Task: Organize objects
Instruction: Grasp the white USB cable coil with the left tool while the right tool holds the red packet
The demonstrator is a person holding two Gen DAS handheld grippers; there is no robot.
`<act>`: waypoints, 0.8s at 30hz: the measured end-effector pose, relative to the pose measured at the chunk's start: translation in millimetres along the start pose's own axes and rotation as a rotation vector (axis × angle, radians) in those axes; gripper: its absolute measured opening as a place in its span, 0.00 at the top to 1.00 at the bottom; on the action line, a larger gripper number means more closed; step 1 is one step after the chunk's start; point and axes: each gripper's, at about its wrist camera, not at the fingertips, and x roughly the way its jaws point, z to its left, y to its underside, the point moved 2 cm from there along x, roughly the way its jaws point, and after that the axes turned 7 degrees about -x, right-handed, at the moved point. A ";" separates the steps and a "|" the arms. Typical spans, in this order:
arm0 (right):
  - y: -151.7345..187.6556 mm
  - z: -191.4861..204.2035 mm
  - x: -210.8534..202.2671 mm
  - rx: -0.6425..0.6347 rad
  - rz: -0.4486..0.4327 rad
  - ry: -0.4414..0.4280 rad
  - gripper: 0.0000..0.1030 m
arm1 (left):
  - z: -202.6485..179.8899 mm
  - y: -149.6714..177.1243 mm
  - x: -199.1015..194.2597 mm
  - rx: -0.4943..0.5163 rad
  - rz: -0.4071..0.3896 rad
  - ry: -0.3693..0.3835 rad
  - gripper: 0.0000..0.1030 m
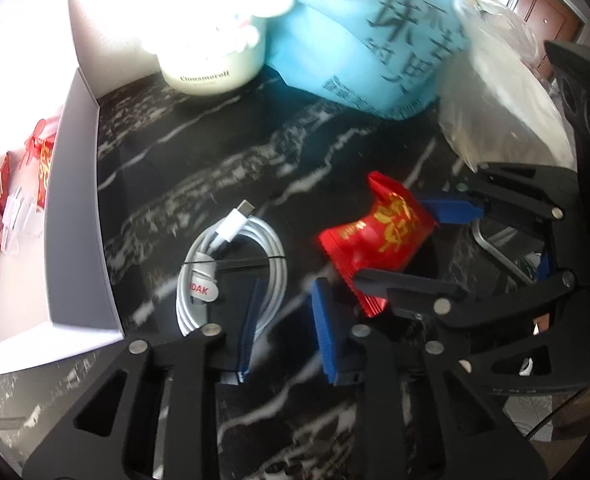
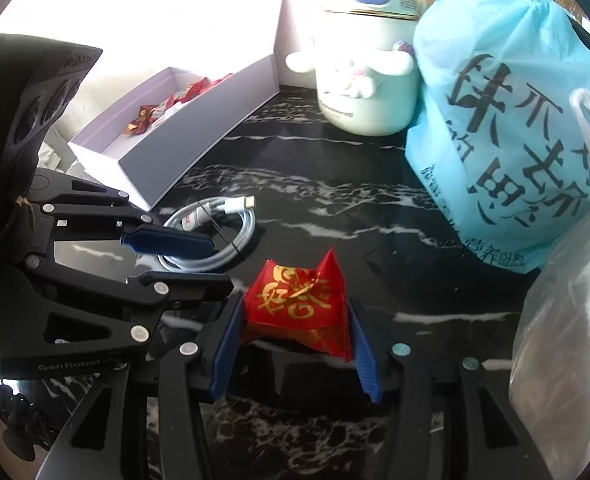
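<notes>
A red candy packet [image 2: 299,300] with gold characters sits pinched between the blue pads of my right gripper [image 2: 295,304], which is shut on it. The left wrist view shows the same packet [image 1: 375,236] held by the right gripper [image 1: 395,240] just over the black marble counter [image 1: 215,152]. My left gripper [image 1: 289,320] is open, with its left pad over the right side of a coiled white USB cable [image 1: 231,264]. In the right wrist view the left gripper [image 2: 219,264] reaches in from the left across the cable [image 2: 215,232].
An open white box [image 1: 75,200] [image 2: 183,120] at the left holds several red candies [image 2: 167,104]. A cream Cinnamoroll pot [image 2: 363,80], a blue printed bag [image 2: 515,140] and a clear plastic bag [image 2: 567,340] crowd the back and right.
</notes>
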 end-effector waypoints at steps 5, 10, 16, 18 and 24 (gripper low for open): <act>7.6 13.2 -5.6 -0.019 0.003 0.002 0.50 | -1.1 15.5 -6.8 -0.007 0.004 0.008 0.76; 17.3 28.4 -12.2 -0.035 0.008 0.006 0.50 | -8.0 35.7 -16.7 -0.009 0.014 0.006 0.76; 29.2 48.1 -19.7 -0.054 0.008 0.010 0.50 | -14.5 55.1 -29.4 -0.007 0.021 -0.010 0.76; 33.3 53.8 -22.0 -0.054 0.002 0.007 0.50 | -13.5 62.7 -34.1 -0.016 0.026 -0.005 0.76; 39.3 61.8 -24.4 -0.020 -0.036 0.034 0.42 | -6.6 69.3 -41.2 -0.053 -0.006 -0.001 0.75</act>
